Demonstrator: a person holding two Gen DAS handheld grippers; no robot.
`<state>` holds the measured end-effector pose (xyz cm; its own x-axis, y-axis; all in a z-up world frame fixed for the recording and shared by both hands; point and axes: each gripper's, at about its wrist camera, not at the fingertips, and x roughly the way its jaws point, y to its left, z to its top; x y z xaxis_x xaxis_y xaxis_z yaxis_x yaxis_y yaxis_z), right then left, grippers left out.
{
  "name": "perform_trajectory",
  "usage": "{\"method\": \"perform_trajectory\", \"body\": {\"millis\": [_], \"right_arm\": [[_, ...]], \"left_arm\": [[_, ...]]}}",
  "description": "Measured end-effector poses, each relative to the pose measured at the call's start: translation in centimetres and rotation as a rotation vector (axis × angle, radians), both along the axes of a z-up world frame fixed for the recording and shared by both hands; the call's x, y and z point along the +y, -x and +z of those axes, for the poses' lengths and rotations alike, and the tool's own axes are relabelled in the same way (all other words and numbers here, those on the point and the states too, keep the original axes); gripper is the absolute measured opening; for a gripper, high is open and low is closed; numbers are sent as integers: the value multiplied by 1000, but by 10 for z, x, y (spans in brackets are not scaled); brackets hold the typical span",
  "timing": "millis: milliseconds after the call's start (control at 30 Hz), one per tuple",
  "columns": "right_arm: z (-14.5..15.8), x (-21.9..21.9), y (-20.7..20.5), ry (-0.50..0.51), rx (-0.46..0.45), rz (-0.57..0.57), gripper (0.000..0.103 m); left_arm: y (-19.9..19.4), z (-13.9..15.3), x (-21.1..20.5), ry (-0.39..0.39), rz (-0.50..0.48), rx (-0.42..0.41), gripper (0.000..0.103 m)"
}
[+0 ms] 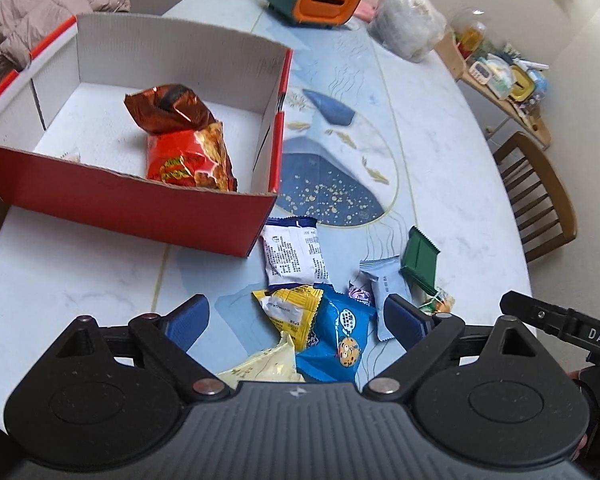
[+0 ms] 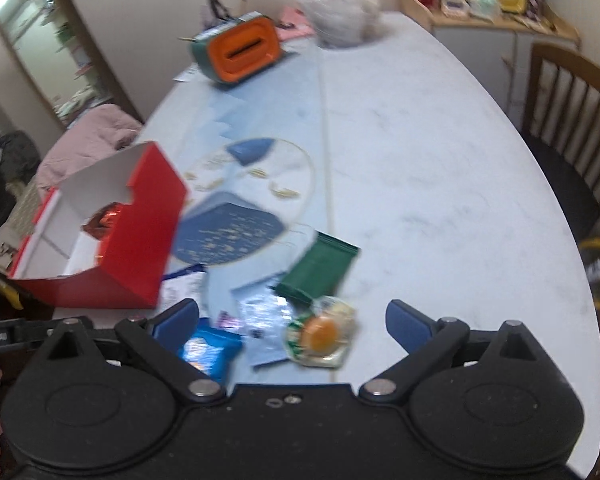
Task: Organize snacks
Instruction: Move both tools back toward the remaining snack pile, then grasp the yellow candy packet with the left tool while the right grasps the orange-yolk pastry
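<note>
Red box [image 1: 140, 216] holds crinkly red-orange snack bag [image 1: 188, 148] — left gripper [image 1: 296, 320] & right gripper [image 2: 292, 320] fingers spread wide, empty.

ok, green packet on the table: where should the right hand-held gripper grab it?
Pinch the green packet across its narrow width at mid-body, coming from above. It lies flat, its far end clear of the pile; the near end touches other packets. The right hand-held gripper is open.
</note>
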<state>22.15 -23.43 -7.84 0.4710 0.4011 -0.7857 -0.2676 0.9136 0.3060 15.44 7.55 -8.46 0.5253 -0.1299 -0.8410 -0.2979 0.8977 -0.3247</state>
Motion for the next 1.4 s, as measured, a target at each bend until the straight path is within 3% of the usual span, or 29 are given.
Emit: {"method": "perform_trajectory", "body": {"millis": [300,633,700,867,933,1167,1400], "right_arm": [[-51,-8,-31,4,111,28,92],[-78,4,-48,-21,185,129,87],[-80,6,-49,-25,190,150,85],[-87,9,-51,-28,201,183,74],[-88,11,-52,-36,207,190,70],[-90,16,-49,-12,198,166,59],[-90,12,-40,-11,194,107,55]], "left_arm": [[-20,-28,-16,-57,48,84,95],[-41,-57,-24,-82,92,177,94],[-44,-62,-26,-92,93,191,91],[-49,-70,-23,-60,118,211,68],[-50,-72,-19,-45,116,214,68],[-56,-78,-14,-2,63,220,48],[-55,-79,-12,23,17,199,43]]}}
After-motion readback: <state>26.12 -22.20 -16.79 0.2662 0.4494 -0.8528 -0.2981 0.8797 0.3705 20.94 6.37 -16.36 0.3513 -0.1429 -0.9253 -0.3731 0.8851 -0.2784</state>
